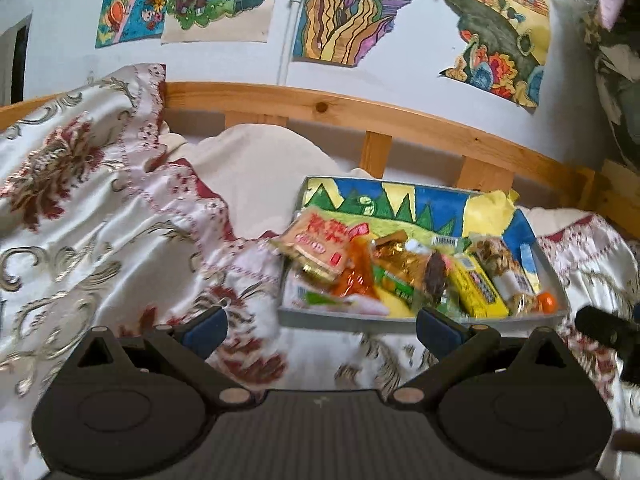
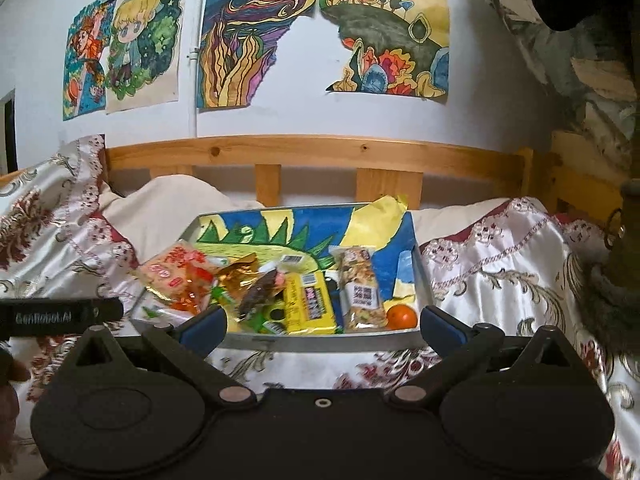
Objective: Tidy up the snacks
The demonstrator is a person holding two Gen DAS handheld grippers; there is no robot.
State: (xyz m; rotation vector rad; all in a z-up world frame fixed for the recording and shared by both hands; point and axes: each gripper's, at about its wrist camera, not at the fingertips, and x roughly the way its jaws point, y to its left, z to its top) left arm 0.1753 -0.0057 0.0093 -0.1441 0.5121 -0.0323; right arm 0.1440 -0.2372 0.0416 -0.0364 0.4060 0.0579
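A grey tray (image 1: 352, 316) (image 2: 320, 344) lined with a colourful drawing lies on the bed and holds several snacks: a pink packet (image 1: 320, 240) (image 2: 172, 272) leaning over its left rim, a gold wrapper (image 1: 400, 260) (image 2: 236, 276), a yellow bar (image 1: 480, 292) (image 2: 310, 304), a nut bar (image 1: 504, 268) (image 2: 360, 288) and an orange (image 1: 546, 303) (image 2: 402, 317). My left gripper (image 1: 320, 330) is open and empty, just short of the tray's front-left corner. My right gripper (image 2: 322, 328) is open and empty at the tray's front rim.
A floral satin bedspread (image 1: 100, 220) (image 2: 520, 272) covers the bed, bunched high on the left. A wooden bed rail (image 1: 380, 120) (image 2: 320, 152) runs behind the tray, with drawings on the wall above. The other gripper's body shows at the left edge of the right wrist view (image 2: 60, 316).
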